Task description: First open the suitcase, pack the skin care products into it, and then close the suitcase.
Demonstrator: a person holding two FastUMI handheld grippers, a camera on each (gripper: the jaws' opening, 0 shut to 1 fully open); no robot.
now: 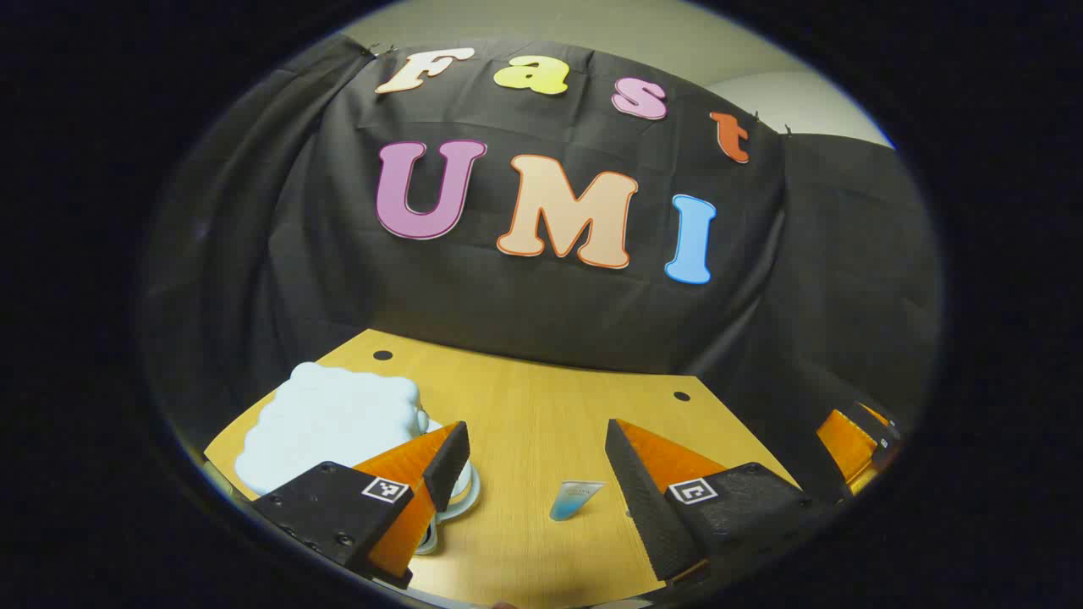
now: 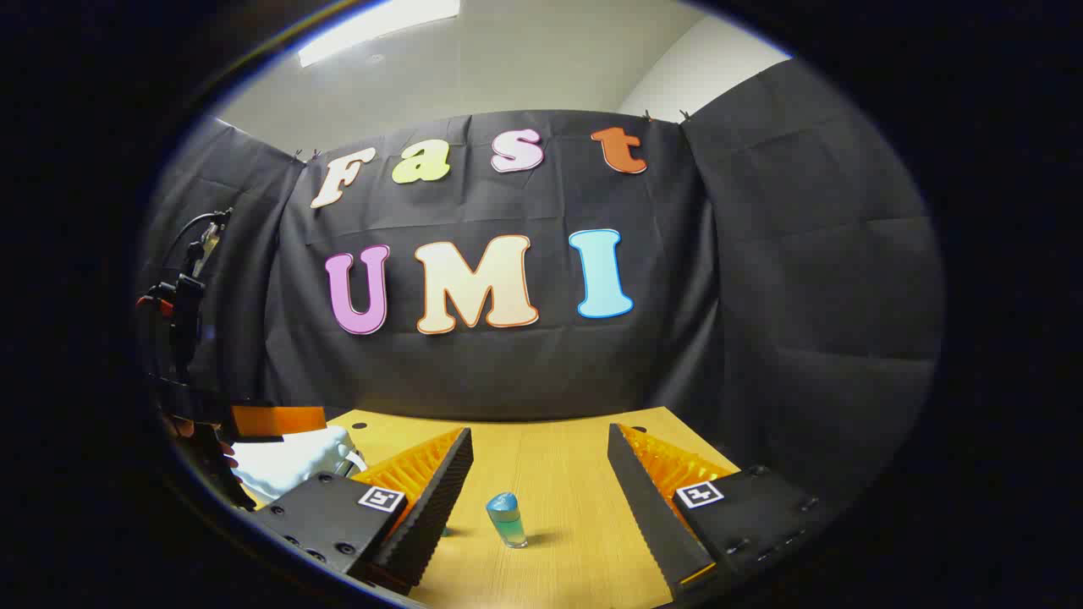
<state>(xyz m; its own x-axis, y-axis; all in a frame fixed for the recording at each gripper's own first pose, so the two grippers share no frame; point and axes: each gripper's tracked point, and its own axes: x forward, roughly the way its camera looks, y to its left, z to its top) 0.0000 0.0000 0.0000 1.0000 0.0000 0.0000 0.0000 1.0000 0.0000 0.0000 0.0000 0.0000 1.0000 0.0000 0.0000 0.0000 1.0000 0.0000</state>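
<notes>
The bench [image 1: 541,423] looks like smooth, satin wood grain, the pale suitcase [image 1: 330,423] at nine o'clock matt plastic, and the tongs [image 2: 540,499] show ribbed black rubber-like pads [image 2: 440,499].

Wooden table [image 1: 541,423], black-draped booth wall [image 1: 525,304]

We're in a staged recording booth here, not a lived-in room: black cloth [image 2: 761,279] is draped and pinned up as the back and side walls, creases showing, and above it there's plain pale wall and ceiling with a strip light [image 2: 381,21] glowing. Down below sits a bare light-wood table [image 1: 541,423] with small dark holes in its top, pushed right against the cloth, more like a test bench in a lab than home furniture
</notes>
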